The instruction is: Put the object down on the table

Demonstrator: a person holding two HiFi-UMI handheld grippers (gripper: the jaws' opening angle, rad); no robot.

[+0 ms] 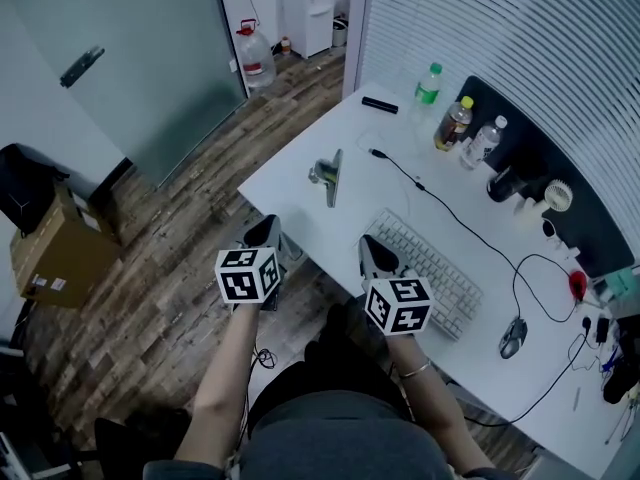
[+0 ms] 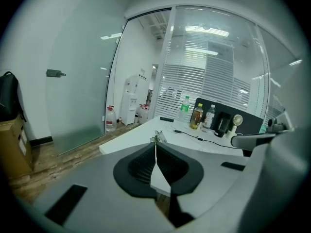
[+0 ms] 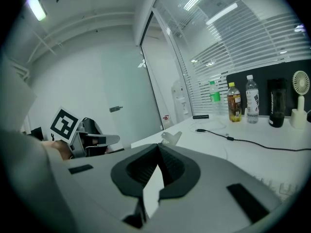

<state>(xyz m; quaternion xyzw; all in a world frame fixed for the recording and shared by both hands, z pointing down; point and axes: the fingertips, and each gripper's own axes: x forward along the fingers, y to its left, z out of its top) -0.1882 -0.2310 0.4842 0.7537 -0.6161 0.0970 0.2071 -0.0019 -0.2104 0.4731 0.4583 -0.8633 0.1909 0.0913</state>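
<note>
A small grey metal clip (image 1: 328, 175) lies on the white table (image 1: 290, 190), a short way in from its near-left edge. It also shows just beyond the jaw tips as the clip (image 2: 156, 139) in the left gripper view and as the clip (image 3: 170, 138) in the right gripper view. My left gripper (image 1: 268, 225) hovers at the table's front edge, jaws shut with nothing between them (image 2: 156, 145). My right gripper (image 1: 373, 247) sits beside it over the keyboard's near end, its jaws (image 3: 158, 147) also shut and empty. Neither gripper touches the clip.
A white keyboard (image 1: 425, 268) and a mouse (image 1: 512, 338) lie to the right, with a black cable (image 1: 440, 203) running across the table. Bottles (image 1: 455, 123) and a black remote (image 1: 380, 105) stand at the far side. A cardboard box (image 1: 55, 253) sits on the floor at left.
</note>
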